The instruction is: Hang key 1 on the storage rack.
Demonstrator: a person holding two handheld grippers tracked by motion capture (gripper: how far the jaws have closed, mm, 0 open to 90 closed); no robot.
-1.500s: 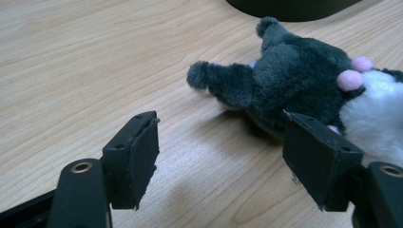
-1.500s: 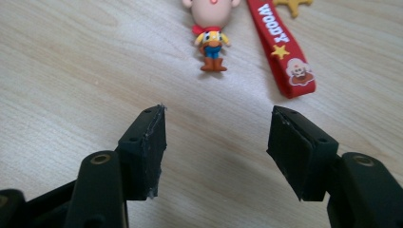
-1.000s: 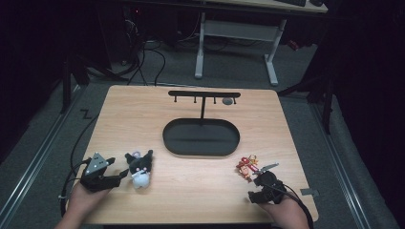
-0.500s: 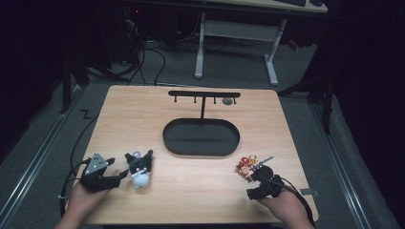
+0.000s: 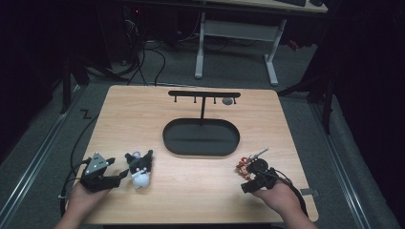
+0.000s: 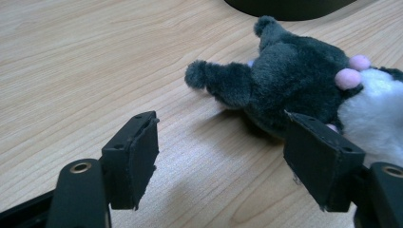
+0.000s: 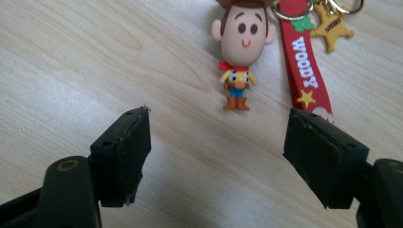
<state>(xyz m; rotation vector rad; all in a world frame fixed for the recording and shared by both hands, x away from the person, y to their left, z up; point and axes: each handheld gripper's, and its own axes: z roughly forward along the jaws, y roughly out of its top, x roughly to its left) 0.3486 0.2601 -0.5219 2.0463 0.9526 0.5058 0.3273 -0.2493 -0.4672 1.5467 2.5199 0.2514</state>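
Table (image 5: 143, 109): black oval tray (image 5: 200, 137) at centre with a hook rack (image 5: 204, 94) rising from its far edge. Plush (image 5: 139, 168) lies near the front left, just right of the left gripper (image 5: 120, 175); jaws apart, nothing between them, plush head just beyond the right-hand jaw in the left gripper view (image 6: 294, 85). Right gripper (image 5: 252, 177) front right, jaws have just been opening, now wide and bare. Woody keychain (image 7: 242, 52) flat on the wood just ahead of them, red strap (image 7: 302, 71) beside it.

Grey-white plush toy (image 6: 304, 90), red strap (image 7: 302, 66)
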